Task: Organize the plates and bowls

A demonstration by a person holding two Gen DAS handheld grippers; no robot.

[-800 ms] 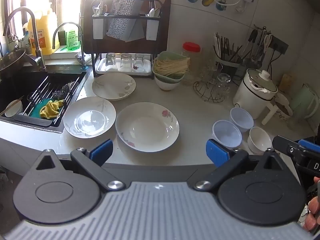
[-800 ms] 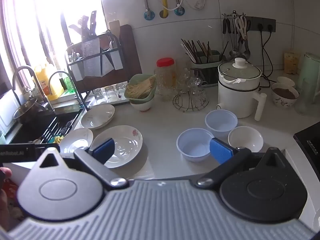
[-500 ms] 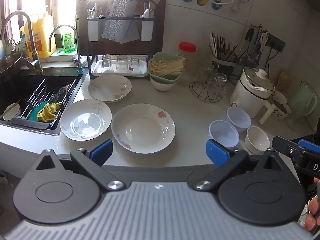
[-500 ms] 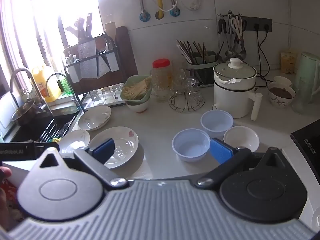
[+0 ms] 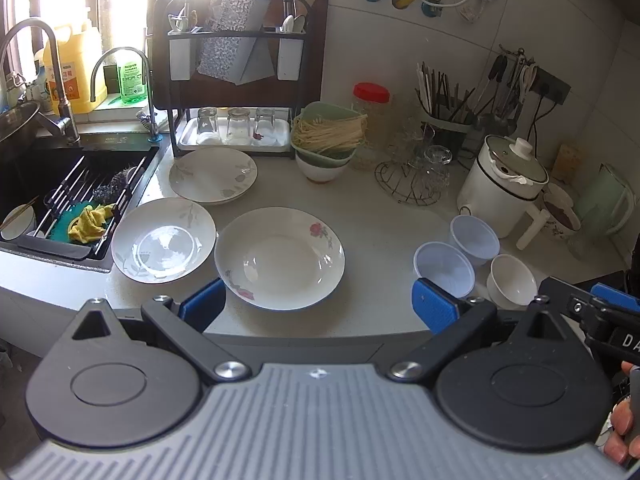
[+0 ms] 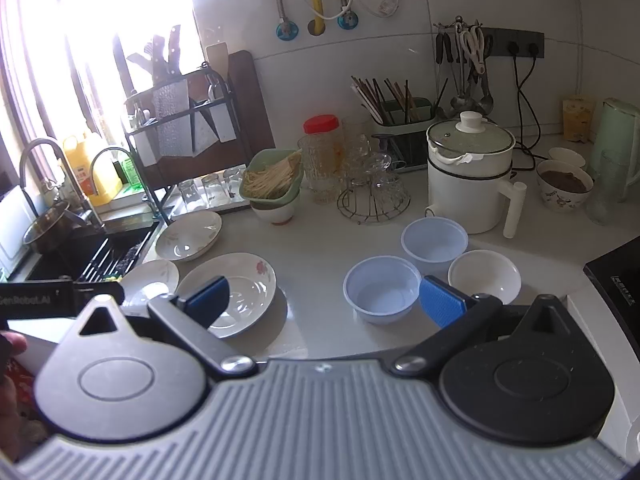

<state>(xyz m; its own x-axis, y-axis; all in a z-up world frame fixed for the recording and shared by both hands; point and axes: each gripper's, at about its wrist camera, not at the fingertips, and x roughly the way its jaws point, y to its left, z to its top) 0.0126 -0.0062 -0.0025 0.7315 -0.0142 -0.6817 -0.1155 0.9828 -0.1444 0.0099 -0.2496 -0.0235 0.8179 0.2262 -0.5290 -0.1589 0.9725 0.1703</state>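
Both tools, left (image 5: 316, 300) and right (image 6: 324, 300), hang spread and empty over glossy round plates (image 5: 279, 257) and smooth bowls (image 6: 382, 289).

The left claw (image 5: 316, 306) is held wide open, tilted downward, with nothing between its blue pads (image 5: 434, 308). The right claw (image 6: 324, 304) is likewise spread fully and empty, angled down. Fingertips of each hand (image 5: 624, 436) are glimpsed at the frame edges.
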